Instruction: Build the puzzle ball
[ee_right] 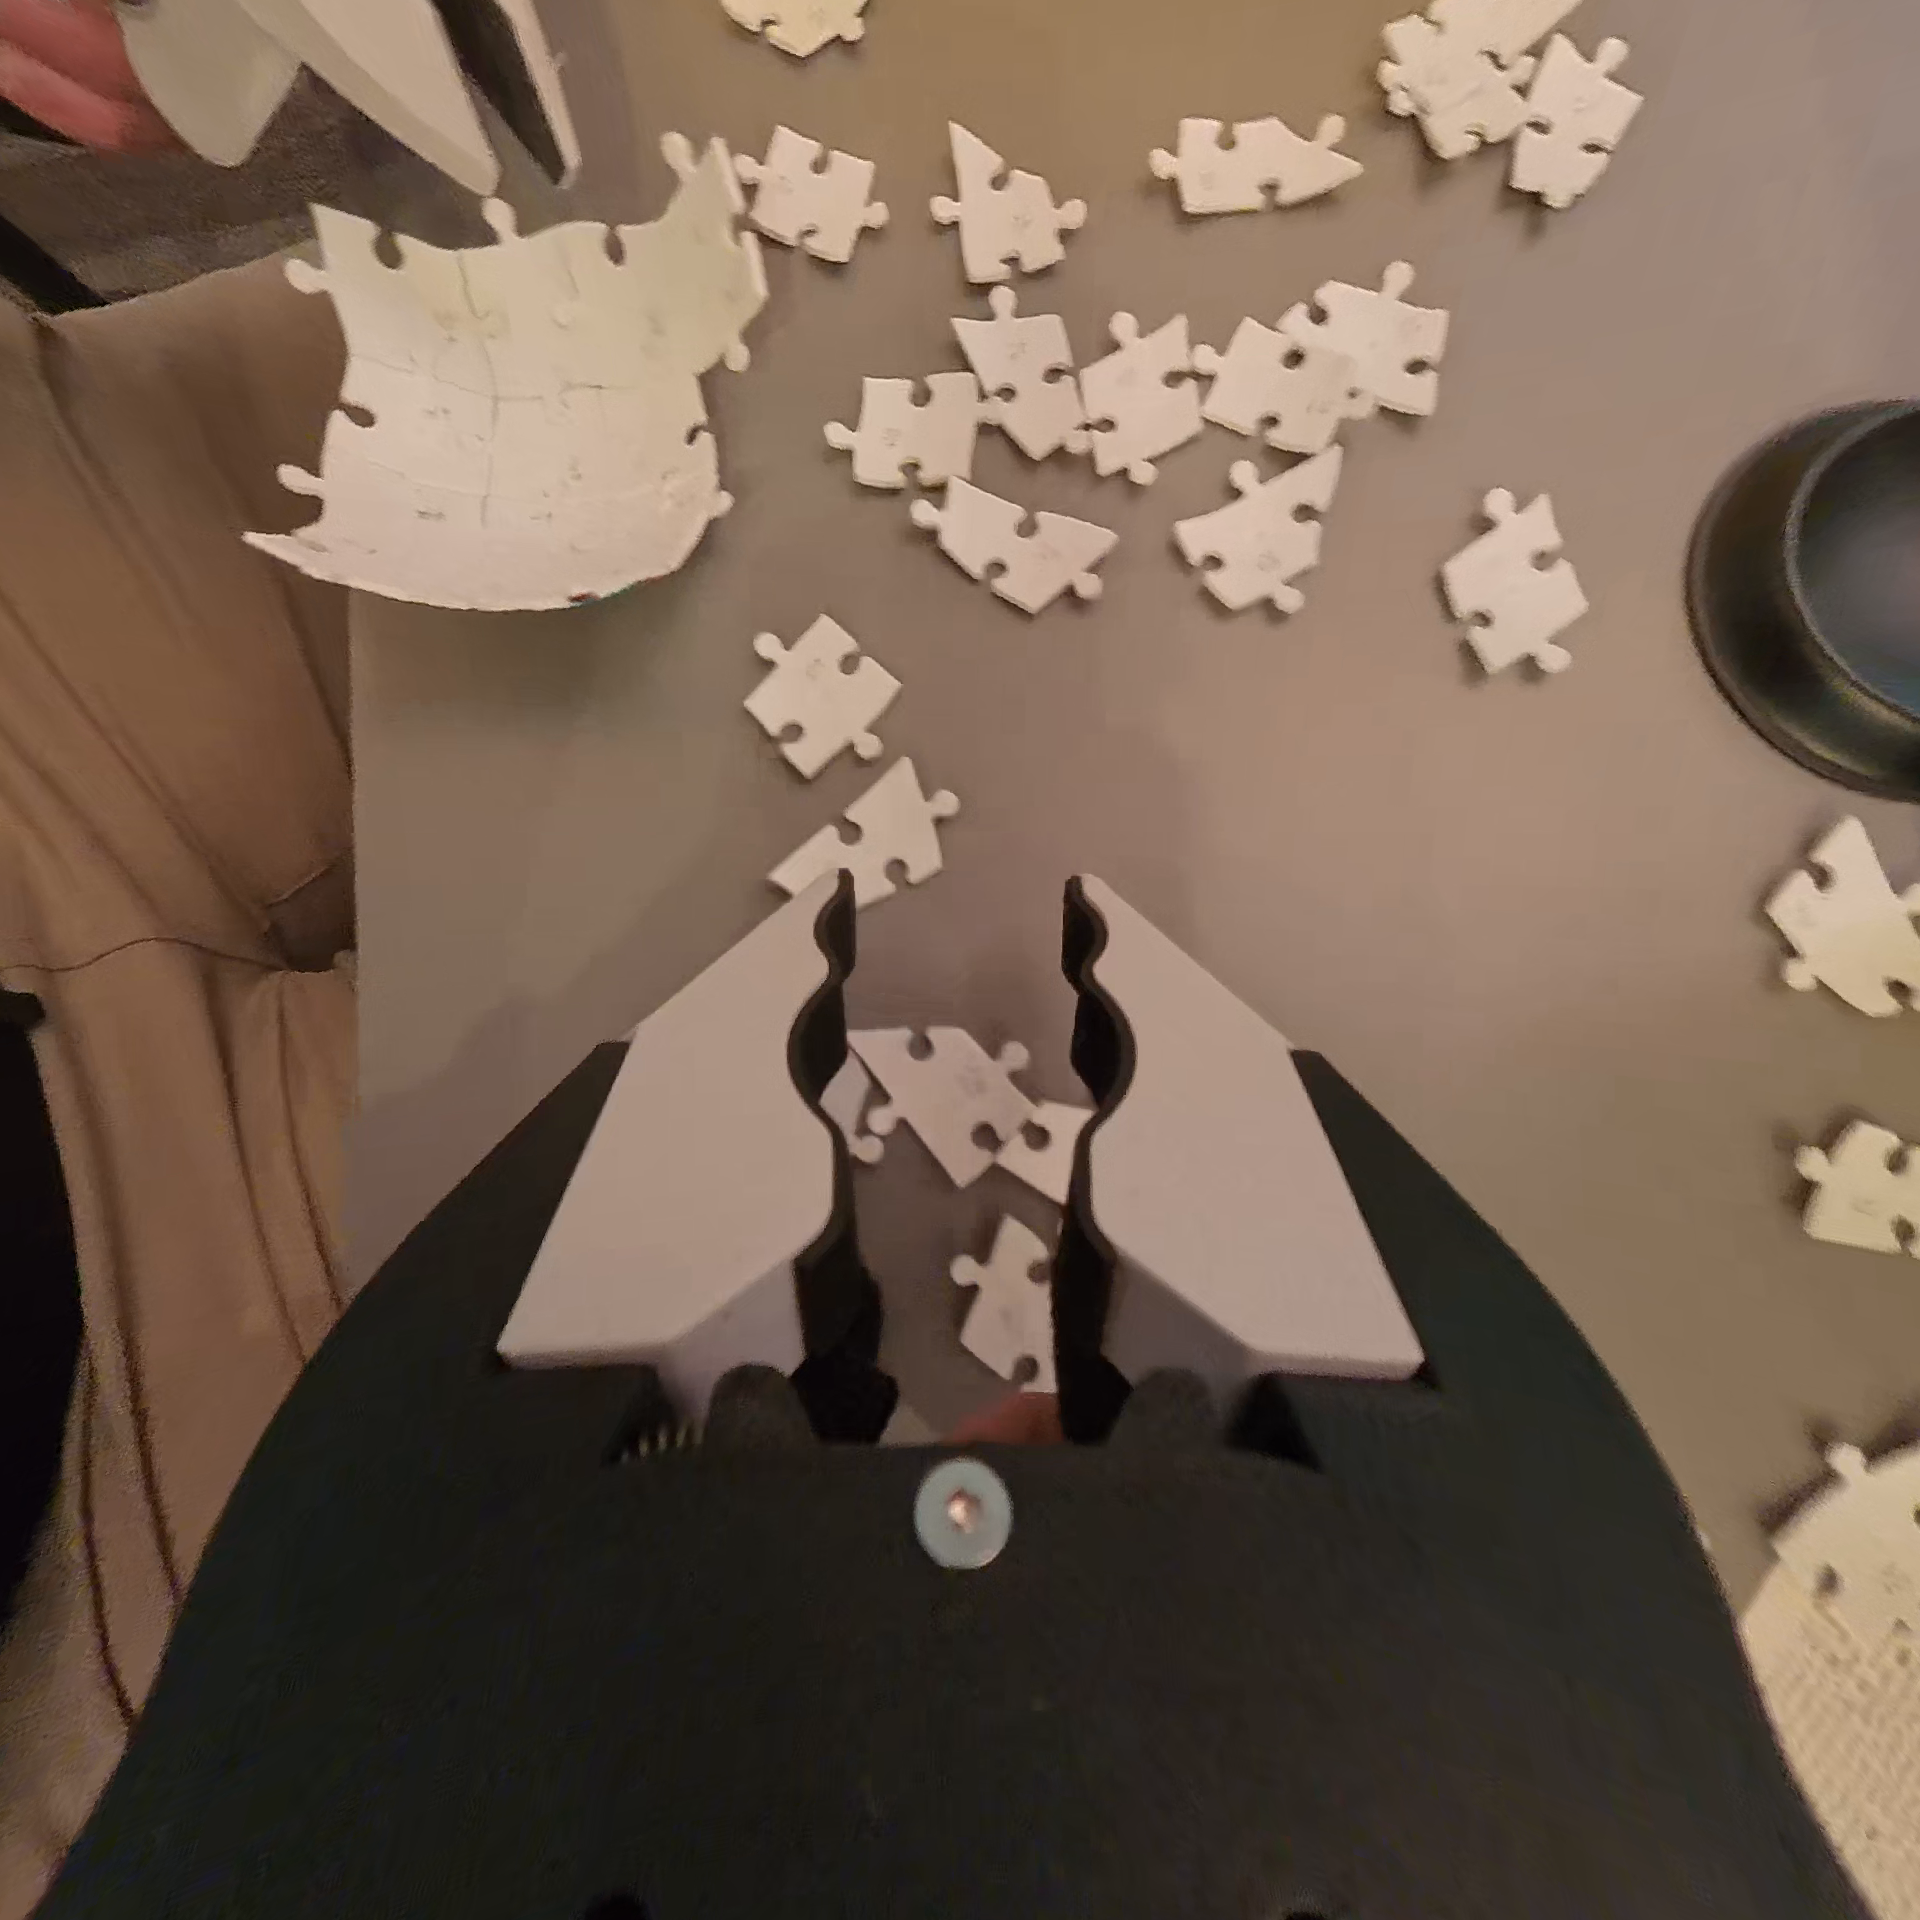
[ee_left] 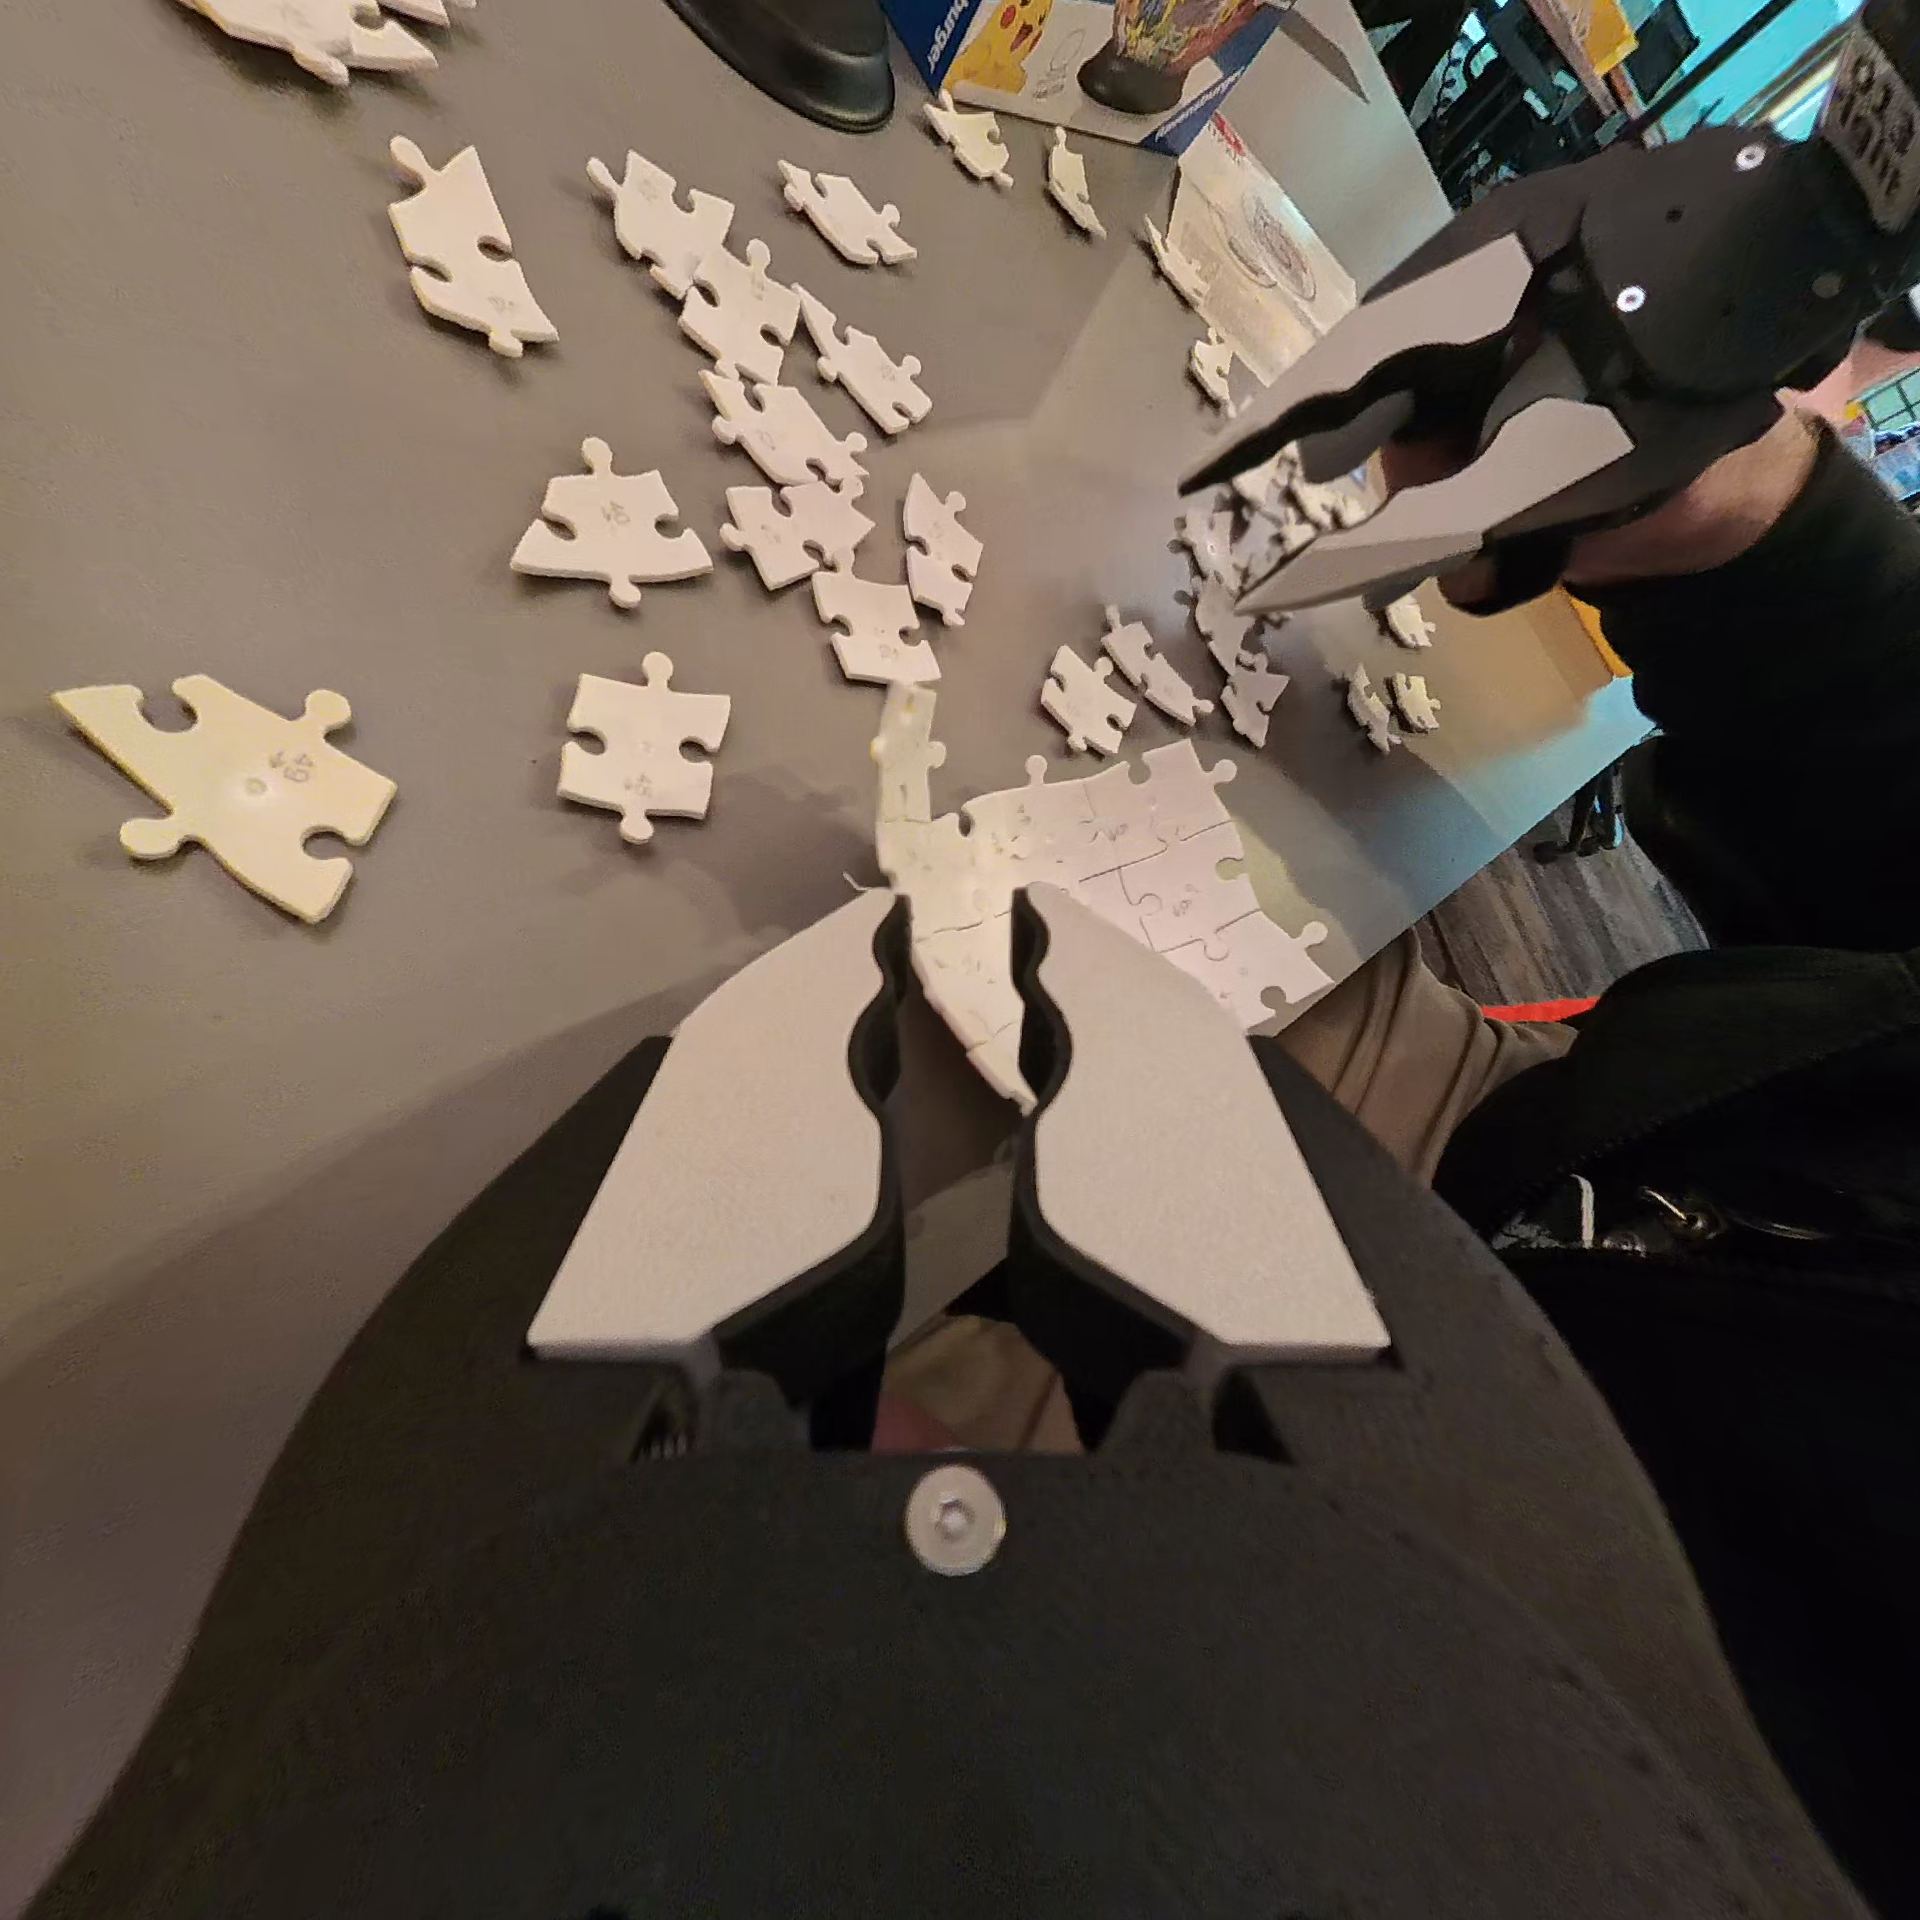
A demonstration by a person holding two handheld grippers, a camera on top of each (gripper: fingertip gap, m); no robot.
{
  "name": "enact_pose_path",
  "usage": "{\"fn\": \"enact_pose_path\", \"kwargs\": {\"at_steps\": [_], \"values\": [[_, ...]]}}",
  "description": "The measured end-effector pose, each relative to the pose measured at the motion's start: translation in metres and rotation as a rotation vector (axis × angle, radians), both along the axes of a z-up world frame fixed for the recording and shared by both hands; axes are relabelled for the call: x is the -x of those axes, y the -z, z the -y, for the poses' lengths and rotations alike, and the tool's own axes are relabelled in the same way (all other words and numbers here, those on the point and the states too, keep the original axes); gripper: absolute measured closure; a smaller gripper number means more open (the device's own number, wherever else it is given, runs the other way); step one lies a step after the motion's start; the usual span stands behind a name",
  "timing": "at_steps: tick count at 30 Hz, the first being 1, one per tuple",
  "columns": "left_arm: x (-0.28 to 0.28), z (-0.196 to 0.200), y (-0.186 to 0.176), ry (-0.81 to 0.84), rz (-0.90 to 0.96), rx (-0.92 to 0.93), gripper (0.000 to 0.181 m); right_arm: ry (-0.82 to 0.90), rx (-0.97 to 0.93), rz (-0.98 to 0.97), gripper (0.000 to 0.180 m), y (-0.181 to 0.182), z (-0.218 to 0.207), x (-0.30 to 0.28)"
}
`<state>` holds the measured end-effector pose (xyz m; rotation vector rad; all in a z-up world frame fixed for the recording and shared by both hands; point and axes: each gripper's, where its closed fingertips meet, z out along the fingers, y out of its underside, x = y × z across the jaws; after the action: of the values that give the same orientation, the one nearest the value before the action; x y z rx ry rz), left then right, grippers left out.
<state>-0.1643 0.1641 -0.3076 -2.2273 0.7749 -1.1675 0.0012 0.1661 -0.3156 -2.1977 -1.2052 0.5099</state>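
Between the fingers of the left tongs (ee_left: pixel 961 920) sits the curved, partly built shell of the puzzle ball (ee_left: pixel 1127 868), clenched by one edge so that its white, numbered inner face shows; it is lifted clear of the grey bench (ee_left: pixel 260 499) and hangs over the bench's near edge, with a person's tan trousers (ee_left: pixel 1392 1029) beyond that edge. One narrow piece of the shell stands up from its far rim. The right tongs (ee_right: pixel 961 894) are released, their wavy black pads well apart and holding nothing, poised above loose white pieces (ee_right: pixel 961 1101) that lie flat on the bench just below them. In the left wrist view the right tongs (ee_left: pixel 1221 540) hang over a heap of pieces near the bench's right edge. More single pieces (ee_left: pixel 613 525) are scattered across the middle of the bench, some overlapping, all blank side up. A larger cream piece (ee_left: pixel 234 790) lies alone towards the left edge. A black round stand (ee_right: pixel 1808 592) rests farther out on the bench, and beside it, at the far edge, lies the puzzle box (ee_left: pixel 1091 62) with a printed sheet (ee_left: pixel 1262 260) next to it.
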Motion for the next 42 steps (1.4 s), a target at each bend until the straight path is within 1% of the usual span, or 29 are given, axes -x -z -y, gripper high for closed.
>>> {"fn": "enact_pose_path", "kwargs": {"at_steps": [6, 11, 13, 18, 22, 27, 34, 42], "values": [[0.001, -0.001, -0.001, 0.0, 0.006, -0.007, 0.162, -0.094, -0.004, 0.021, 0.139, 0.009, 0.012, 0.041], [0.004, -0.003, -0.001, -0.007, 0.007, -0.01, 0.162, -0.092, -0.005, 0.076, 0.138, 0.022, 0.007, 0.055], [0.005, -0.004, -0.001, -0.009, 0.008, -0.009, 0.163, -0.097, -0.008, 0.077, 0.143, 0.024, 0.007, 0.058], [0.007, -0.005, 0.001, -0.011, 0.012, -0.005, 0.162, -0.081, -0.012, 0.082, 0.159, 0.025, 0.003, 0.054], [0.008, -0.006, 0.001, -0.011, 0.017, -0.003, 0.162, -0.08, 0.005, 0.081, 0.159, 0.025, 0.002, 0.046], [0.009, -0.007, 0.001, -0.014, 0.023, -0.004, 0.163, -0.133, 0.025, 0.091, 0.16, 0.024, 0.003, 0.032], [0.009, -0.008, 0.002, -0.01, 0.019, -0.001, 0.163, -0.156, 0.036, 0.131, 0.16, 0.025, -0.003, 0.01], [0.013, -0.013, -0.002, -0.023, 0.023, -0.017, 0.162, -0.194, 0.024, 0.153, 0.16, 0.025, -0.009, 0.015]]}}
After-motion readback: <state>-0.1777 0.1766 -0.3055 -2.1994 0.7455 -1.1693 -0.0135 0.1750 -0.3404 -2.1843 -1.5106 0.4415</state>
